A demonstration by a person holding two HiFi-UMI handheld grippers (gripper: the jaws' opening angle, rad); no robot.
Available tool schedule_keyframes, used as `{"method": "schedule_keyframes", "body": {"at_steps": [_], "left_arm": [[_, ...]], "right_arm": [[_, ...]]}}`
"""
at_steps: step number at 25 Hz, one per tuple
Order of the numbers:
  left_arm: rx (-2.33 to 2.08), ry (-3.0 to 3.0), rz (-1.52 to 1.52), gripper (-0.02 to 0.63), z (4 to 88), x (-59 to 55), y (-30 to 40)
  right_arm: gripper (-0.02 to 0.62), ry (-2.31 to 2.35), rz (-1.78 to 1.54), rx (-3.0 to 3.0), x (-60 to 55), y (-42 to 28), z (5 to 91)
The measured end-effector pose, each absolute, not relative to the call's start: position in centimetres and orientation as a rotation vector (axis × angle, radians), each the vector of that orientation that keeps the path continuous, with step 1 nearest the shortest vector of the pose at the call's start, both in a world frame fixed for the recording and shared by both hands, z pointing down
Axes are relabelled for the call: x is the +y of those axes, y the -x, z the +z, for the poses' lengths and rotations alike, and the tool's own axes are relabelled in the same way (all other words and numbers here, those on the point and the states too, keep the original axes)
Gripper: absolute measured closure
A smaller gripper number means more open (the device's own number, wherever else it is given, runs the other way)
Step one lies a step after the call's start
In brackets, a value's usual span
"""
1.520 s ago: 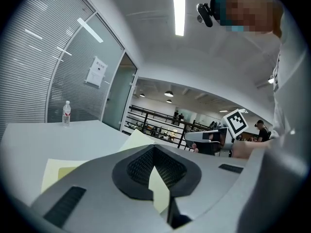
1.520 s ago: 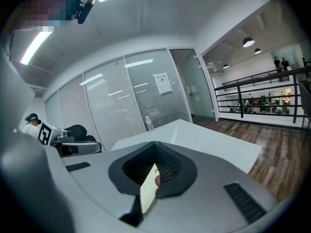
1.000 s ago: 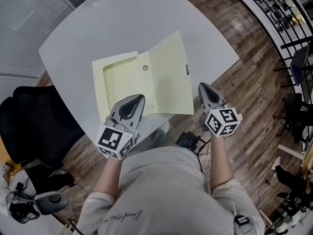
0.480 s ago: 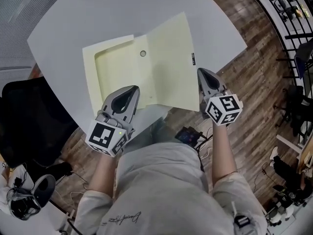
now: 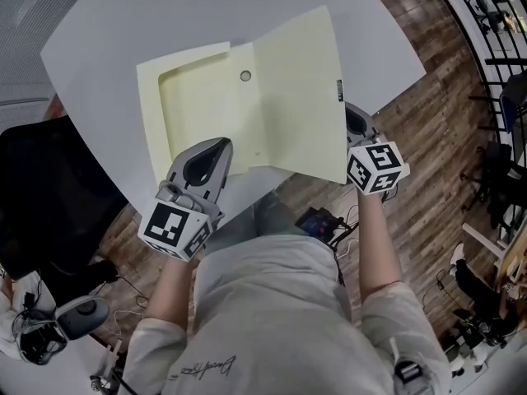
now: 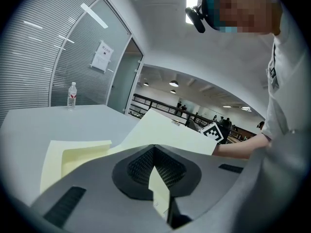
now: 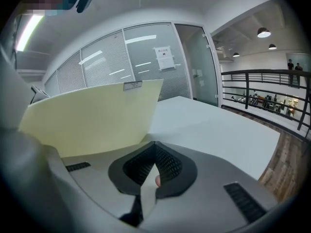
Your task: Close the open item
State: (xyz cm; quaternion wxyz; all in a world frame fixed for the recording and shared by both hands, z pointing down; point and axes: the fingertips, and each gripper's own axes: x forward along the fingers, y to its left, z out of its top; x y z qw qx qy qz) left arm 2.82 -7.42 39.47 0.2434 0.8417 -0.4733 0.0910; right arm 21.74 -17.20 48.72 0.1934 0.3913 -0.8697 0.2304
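Observation:
A pale yellow folder (image 5: pixel 202 105) lies open on the white table (image 5: pixel 165 15), its tray half flat at the left. Its cover (image 5: pixel 300 97) rises tilted off the table at the right. My left gripper (image 5: pixel 212 151) is at the folder's near edge, and in the left gripper view a yellow sliver (image 6: pixel 159 191) sits pinched in the shut left gripper (image 6: pixel 154 148). My right gripper (image 5: pixel 360 126) is shut on the cover's near right corner, partly hidden behind it. In the right gripper view the cover (image 7: pixel 92 120) stands up at the left of the right gripper (image 7: pixel 155 145).
A black chair (image 5: pixel 45 196) stands left of the table. A water bottle (image 6: pixel 71 95) stands far back on the table. Wooden floor with cables and a small device (image 5: pixel 317 225) lies beyond the table's near right edge. A railing (image 5: pixel 486 23) runs at the right.
The cover has lifted higher and swung leftward with my right gripper, which now sits partly behind it. My left gripper stays on the folder's near edge.

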Motion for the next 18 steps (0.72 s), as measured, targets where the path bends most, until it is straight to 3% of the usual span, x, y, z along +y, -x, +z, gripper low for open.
{"method": "schedule_keyframes", "body": {"at_steps": [18], "left_arm": [[-1.388,-2.21,0.231,0.597,40.7,-6.5,1.9]], "right_arm": [[0.583,-0.937,0.644,-2.559,-16.0,-15.1,45.5]]}}
